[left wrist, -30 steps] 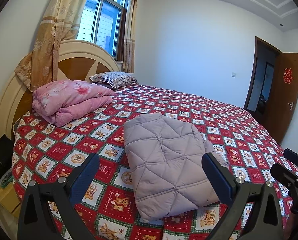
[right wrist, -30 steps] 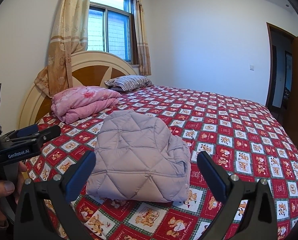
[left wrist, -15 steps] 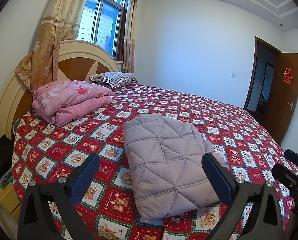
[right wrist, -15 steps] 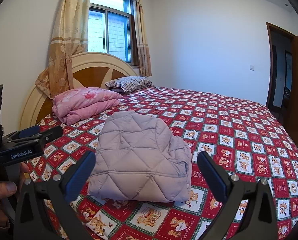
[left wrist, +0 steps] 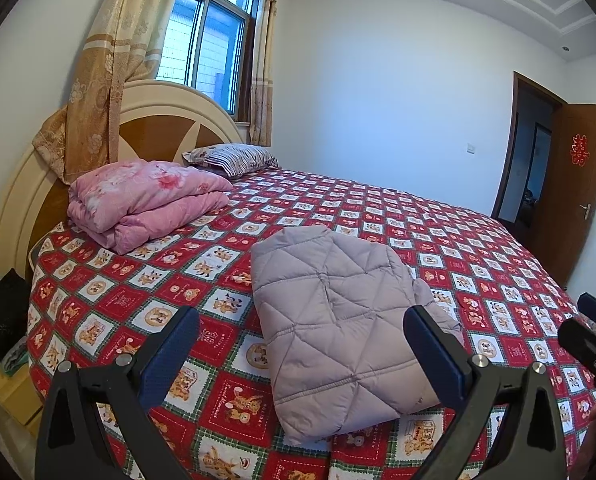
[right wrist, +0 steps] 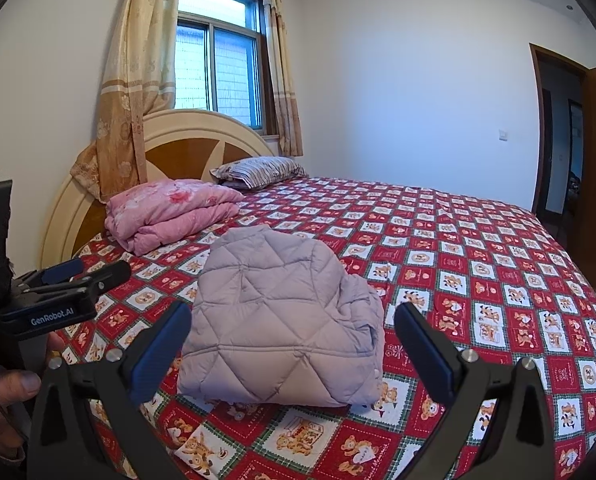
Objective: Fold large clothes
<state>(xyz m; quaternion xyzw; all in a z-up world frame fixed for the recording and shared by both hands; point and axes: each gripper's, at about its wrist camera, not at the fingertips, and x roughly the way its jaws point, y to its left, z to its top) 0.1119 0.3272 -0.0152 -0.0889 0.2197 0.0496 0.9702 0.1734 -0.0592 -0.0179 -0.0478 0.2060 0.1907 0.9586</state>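
Observation:
A pale lilac quilted jacket (left wrist: 338, 320) lies folded into a compact bundle on the red patterned bed (left wrist: 418, 216). It also shows in the right wrist view (right wrist: 281, 320). My left gripper (left wrist: 302, 354) is open and empty, held back from the jacket's near edge. My right gripper (right wrist: 291, 346) is open and empty, also short of the jacket. The left gripper (right wrist: 73, 276) appears at the left of the right wrist view, held by a hand. The right gripper's tip (left wrist: 590, 328) shows at the right edge of the left wrist view.
A folded pink quilt (left wrist: 145, 200) and a striped pillow (left wrist: 229, 158) lie near the round headboard (left wrist: 165, 120). Curtains (left wrist: 105, 68) hang over the headboard. An open wooden door (left wrist: 574, 184) stands at the far right. A dark bundle (left wrist: 1, 312) sits beside the bed's left edge.
Almost nothing. Both grippers stay open and nearly still, and the jacket has not moved.

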